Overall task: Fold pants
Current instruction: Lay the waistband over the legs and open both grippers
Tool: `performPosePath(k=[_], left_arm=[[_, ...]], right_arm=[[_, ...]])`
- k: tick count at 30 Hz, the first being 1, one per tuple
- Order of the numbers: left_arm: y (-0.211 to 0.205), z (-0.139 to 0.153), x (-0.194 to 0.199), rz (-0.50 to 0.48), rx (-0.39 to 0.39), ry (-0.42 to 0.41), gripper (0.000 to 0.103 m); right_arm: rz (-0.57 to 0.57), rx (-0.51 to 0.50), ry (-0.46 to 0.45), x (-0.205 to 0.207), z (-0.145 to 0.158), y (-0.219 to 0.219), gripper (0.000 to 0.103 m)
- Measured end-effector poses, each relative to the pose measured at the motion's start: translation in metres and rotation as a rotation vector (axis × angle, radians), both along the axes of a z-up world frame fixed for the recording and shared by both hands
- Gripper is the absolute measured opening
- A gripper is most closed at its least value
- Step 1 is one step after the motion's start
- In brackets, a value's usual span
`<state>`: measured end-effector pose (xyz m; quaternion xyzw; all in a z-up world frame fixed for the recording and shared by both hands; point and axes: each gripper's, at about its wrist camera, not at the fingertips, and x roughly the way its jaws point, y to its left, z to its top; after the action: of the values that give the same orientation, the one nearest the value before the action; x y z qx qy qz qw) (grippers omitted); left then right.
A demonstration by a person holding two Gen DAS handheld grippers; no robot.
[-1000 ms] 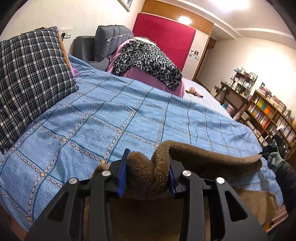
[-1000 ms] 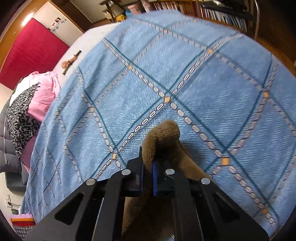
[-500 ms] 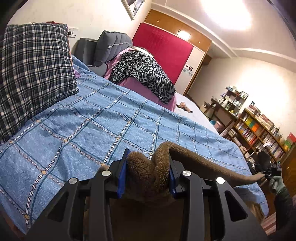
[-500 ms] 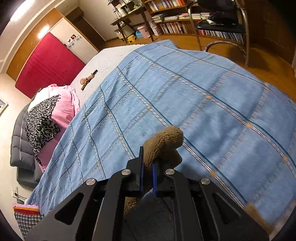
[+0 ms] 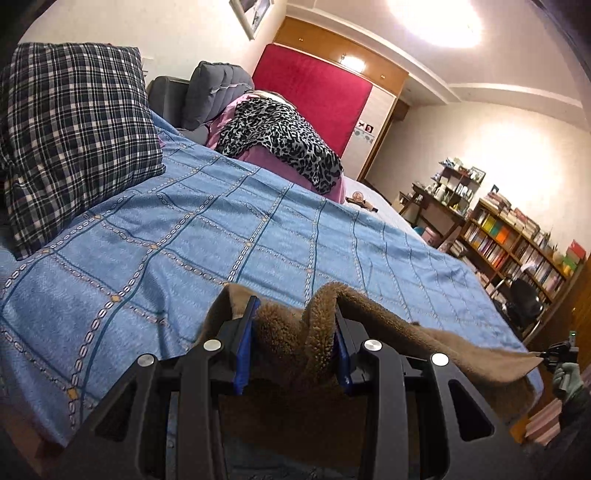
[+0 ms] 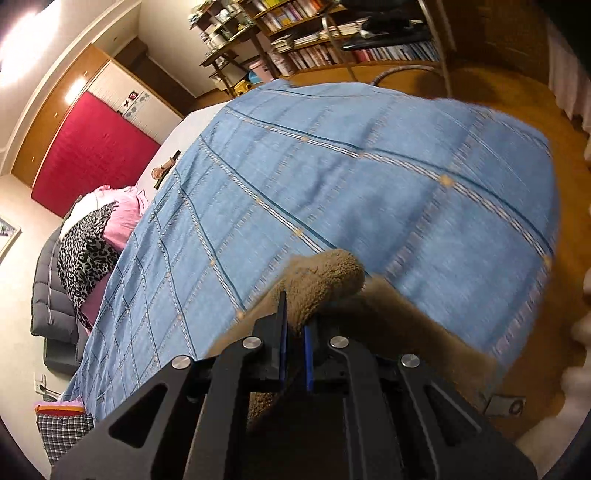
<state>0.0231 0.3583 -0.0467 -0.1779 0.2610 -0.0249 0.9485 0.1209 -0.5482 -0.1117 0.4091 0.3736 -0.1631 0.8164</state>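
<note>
The pants (image 5: 417, 343) are brown and fleecy. They hang stretched between my two grippers above the near edge of the bed. My left gripper (image 5: 293, 332) is shut on a bunched fold of the pants. My right gripper (image 6: 295, 334) is shut on another bunch of the pants (image 6: 325, 280). In the left wrist view the right gripper (image 5: 557, 354) shows small at the far right, holding the far end of the cloth. The rest of the pants hangs below, hidden behind the grippers.
The bed has a blue patterned cover (image 5: 229, 236). A checked pillow (image 5: 74, 136) lies at its left. A leopard-print cloth on pink bedding (image 5: 280, 136) lies at the far side. Bookshelves (image 5: 517, 251) and a chair (image 6: 388, 33) stand beyond the bed on a wooden floor.
Both grippers have risen and pulled back from the bed with the pants still held. The cloth between them is now stretched out. The right wrist view is blurred with motion.
</note>
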Motion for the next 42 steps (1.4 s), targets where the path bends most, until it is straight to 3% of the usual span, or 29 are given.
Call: performPosePath(k=[7,15,22,27,28,33,35,40,42], left_arm=[[-0.004,-0.014,-0.016,-0.021,0.038,0.006,0.036],[-0.009,-0.042,-0.020,-0.025,0.119,0.087,0.039],[0.005,-0.059,-0.027,0.007,0.163,0.182,0.071],[0.009,-0.056,-0.039,0.001,0.187,0.219,0.074],[0.009,-0.055,-0.040,-0.001,0.182,0.228,0.074],[0.014,-0.049,-0.047,0.001,0.108,0.241,0.074],[0.019,-0.045,-0.051,0.003,0.031,0.231,0.074],[0.033,-0.052,-0.058,0.011,-0.224,0.211,0.078],[0.034,-0.059,-0.054,0.020,-0.291,0.224,0.078]], right_arm=[[-0.059,0.006,-0.019,-0.063,-0.015,0.003,0.007],[-0.071,0.014,0.049,-0.088,-0.054,0.006,0.007],[-0.056,0.036,0.041,-0.090,-0.076,0.003,0.007],[-0.038,0.060,0.012,-0.089,-0.081,0.002,0.010],[-0.037,0.076,0.002,-0.091,-0.083,0.000,0.016],[-0.019,0.142,-0.074,-0.092,-0.085,-0.005,0.039],[-0.010,0.157,-0.094,-0.091,-0.086,-0.006,0.046],[-0.008,0.184,-0.115,-0.087,-0.085,-0.013,0.048],[-0.013,0.202,-0.127,-0.086,-0.086,-0.016,0.048]])
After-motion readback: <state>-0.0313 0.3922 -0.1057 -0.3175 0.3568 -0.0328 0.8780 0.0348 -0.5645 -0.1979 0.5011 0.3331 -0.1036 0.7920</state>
